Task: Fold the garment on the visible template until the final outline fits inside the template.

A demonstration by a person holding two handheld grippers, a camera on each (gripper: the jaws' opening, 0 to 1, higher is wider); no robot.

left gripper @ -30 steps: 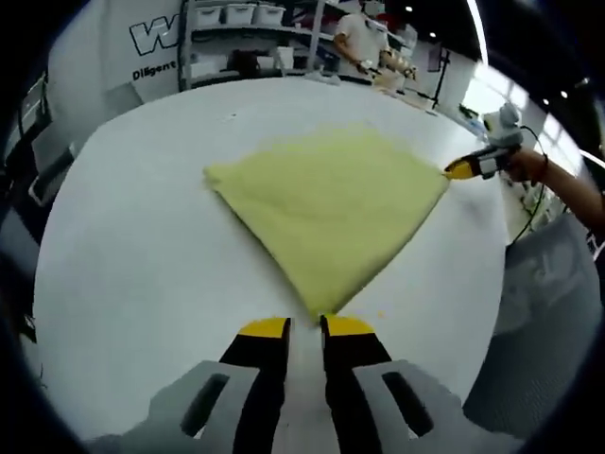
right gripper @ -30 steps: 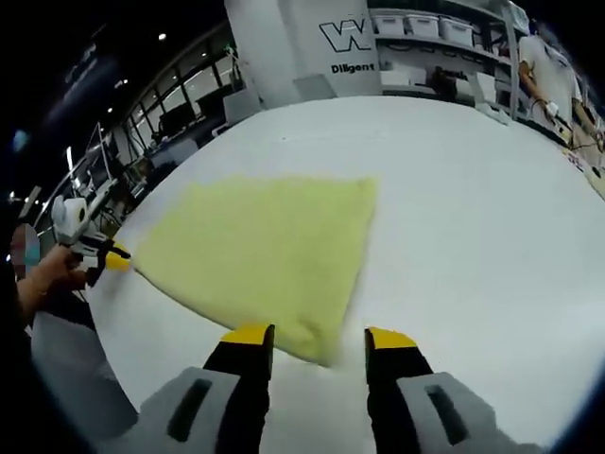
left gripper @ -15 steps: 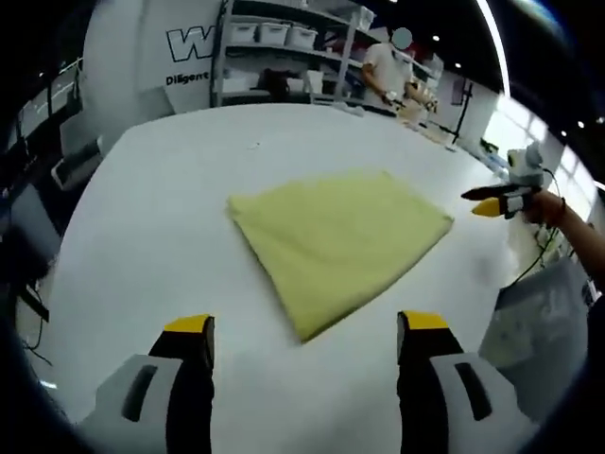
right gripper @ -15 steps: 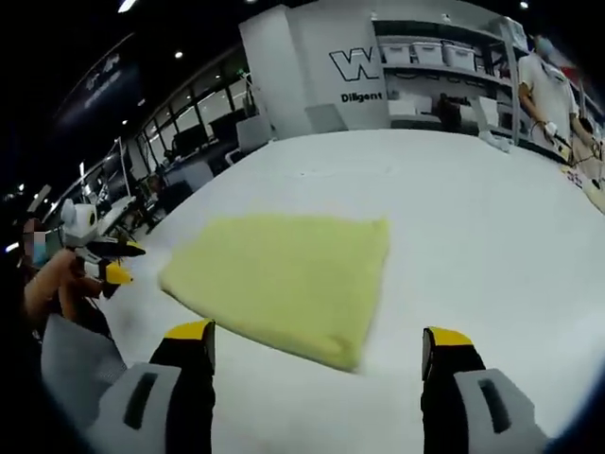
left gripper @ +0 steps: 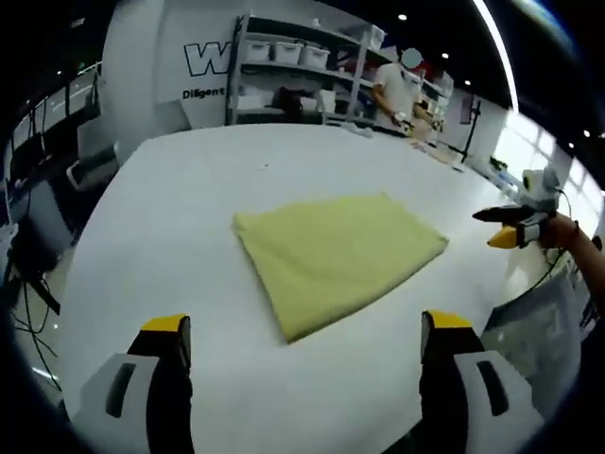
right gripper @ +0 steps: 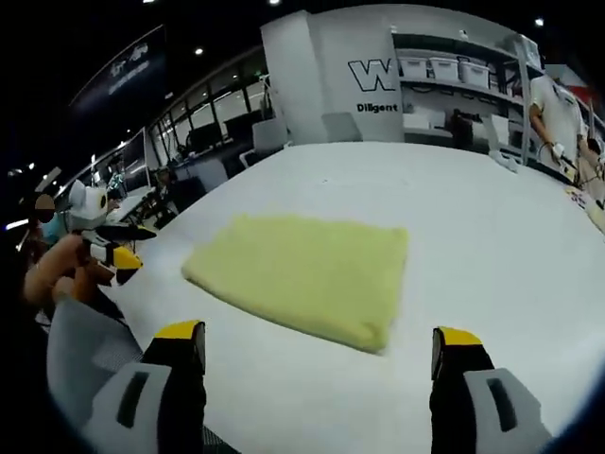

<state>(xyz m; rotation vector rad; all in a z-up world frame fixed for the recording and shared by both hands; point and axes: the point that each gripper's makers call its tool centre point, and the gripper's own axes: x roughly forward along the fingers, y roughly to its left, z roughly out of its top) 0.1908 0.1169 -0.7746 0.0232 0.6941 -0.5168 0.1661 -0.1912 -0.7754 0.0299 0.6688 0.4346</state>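
Your left gripper (left gripper: 302,331) hangs above the white table (left gripper: 142,218), its jaws spread wide and gripping nothing. Ahead of it, well apart from the tips, lies one folded yellow garment (left gripper: 336,255), flat on the table. Your right gripper (right gripper: 317,345) is likewise wide apart and empty, with the same garment (right gripper: 307,274) lying ahead between its tips. In the left gripper view, the right gripper (left gripper: 515,227) is held off to the right, beyond the table edge, your hand (left gripper: 565,232) behind it. One person (left gripper: 397,90) stands by the far shelves (left gripper: 284,80).
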